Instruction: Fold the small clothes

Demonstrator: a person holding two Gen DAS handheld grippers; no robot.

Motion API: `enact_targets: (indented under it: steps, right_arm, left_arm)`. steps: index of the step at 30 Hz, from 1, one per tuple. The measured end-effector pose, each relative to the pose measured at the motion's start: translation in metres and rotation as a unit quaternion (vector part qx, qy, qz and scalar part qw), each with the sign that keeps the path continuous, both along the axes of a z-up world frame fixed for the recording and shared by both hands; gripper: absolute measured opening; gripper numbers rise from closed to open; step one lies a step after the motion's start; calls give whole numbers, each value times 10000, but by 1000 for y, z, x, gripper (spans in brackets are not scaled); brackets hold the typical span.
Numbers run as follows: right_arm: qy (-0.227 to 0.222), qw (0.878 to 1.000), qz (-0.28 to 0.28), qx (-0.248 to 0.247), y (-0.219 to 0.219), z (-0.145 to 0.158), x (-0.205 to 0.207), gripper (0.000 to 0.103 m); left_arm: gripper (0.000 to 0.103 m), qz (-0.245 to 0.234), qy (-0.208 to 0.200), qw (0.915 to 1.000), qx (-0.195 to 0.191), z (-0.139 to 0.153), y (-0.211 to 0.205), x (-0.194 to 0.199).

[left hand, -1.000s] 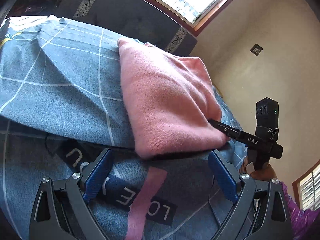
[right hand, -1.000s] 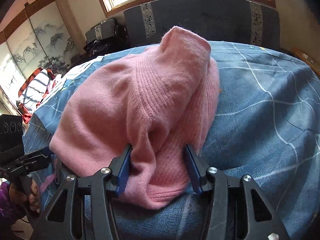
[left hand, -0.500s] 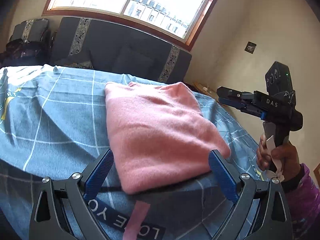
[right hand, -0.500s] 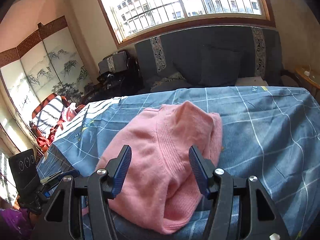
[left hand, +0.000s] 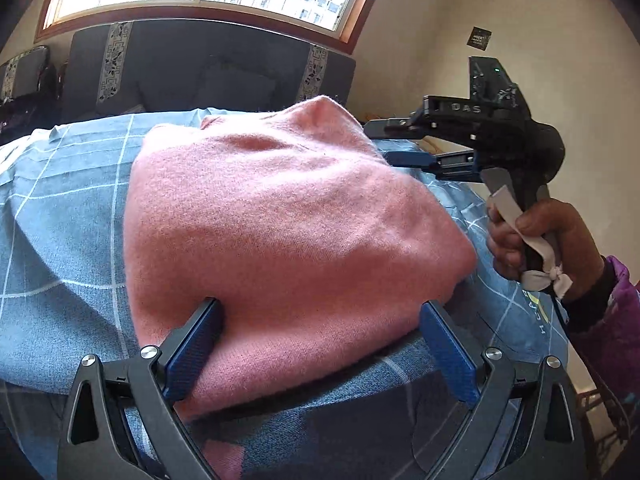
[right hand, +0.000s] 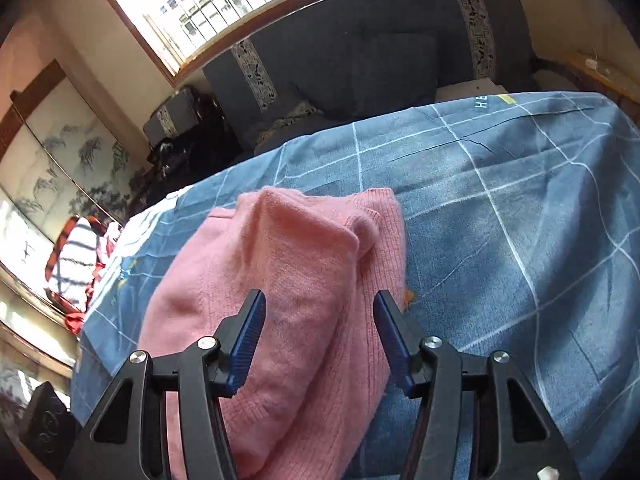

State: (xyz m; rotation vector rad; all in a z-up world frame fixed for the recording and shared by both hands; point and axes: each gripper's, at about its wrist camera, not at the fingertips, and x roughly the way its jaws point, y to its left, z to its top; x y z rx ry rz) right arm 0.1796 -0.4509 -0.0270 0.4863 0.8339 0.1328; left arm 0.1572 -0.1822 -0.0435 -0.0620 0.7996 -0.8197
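Folded pink knitted sweater (left hand: 288, 240) lies on blue checked bedspread (right hand: 500, 216), near its front edge. Dark upholstered sofa (right hand: 380, 60) stands behind the bed, under the wood-framed window (right hand: 224, 4). Painted folding screen (right hand: 44, 168) at left.

Pink sweater (right hand: 280, 300) on blue checked bedspread (right hand: 500, 220)

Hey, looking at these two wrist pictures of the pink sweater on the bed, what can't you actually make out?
- Underside folds of the pink sweater: hidden by its own top layer, both views.
- Right hand-held gripper fingertips, left wrist view: hidden behind the sweater's raised edge.
- Lettering on the blue bedcover, right wrist view: cut short and too small to read.
- Left hand-held gripper body: cut off by the bottom edge.
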Motion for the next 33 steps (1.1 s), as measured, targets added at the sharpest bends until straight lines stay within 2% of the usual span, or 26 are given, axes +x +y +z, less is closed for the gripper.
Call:
enact_targets:
  steps: [2,4,7,10,11,12,13,16,19,21,24,26,28,33]
  right_arm:
    - [-131,9987,109,471,-5,8,-25,54]
    - [-54,9973,364,629,3,10,-43,55]
    - [390,9962,677,390,29,2,-56,56]
    - [640,9944,830,158,50,-8,-57,55]
    - [622,9944,856,84,54,-10,-54,53]
    - [546,9942,925,103,58,-10,-54,34]
    - [490,9940,972,83,61,-10,-53,19]
    - [7,9968,794,5,57,5,-63,17]
    - [-510,9963,686,-128,49,30,-78,17]
    - [-424,9973,598,-54,37,23,-79,17]
    - [80,9989,446,151,23,-18,-69,17]
    - [165,9979,397,484,14,-43,-66,17]
    - [18,9968,320,737,8,-49,-68,18]
    - [-47,9964,349,769,7,-47,-65,19]
  left_arm:
    - [97,17,-19,10000,-75,1,2,0]
    - [97,75,13,9998,-174,0,5,0]
    - [97,197,42,9994,-281,2,10,-2]
    - [98,377,-1,9991,-192,4,11,-6]
    - [98,471,-35,9989,-80,5,10,-8]
    - [98,542,-75,9985,50,6,8,-10]
    - [98,606,-134,9979,194,8,6,-11]
    - [98,851,-501,9923,745,13,0,-20]
    - [103,1084,-858,9831,1196,15,-6,-26]
    - [103,1069,-857,9820,1302,13,-9,-26]
    - [103,1089,-791,9810,1398,8,-10,-26]
    - [103,1080,-770,9807,1440,7,-11,-26]
    - [103,1077,-781,9803,1460,7,-10,-25]
    - [103,1092,-766,9798,1493,6,-10,-23]
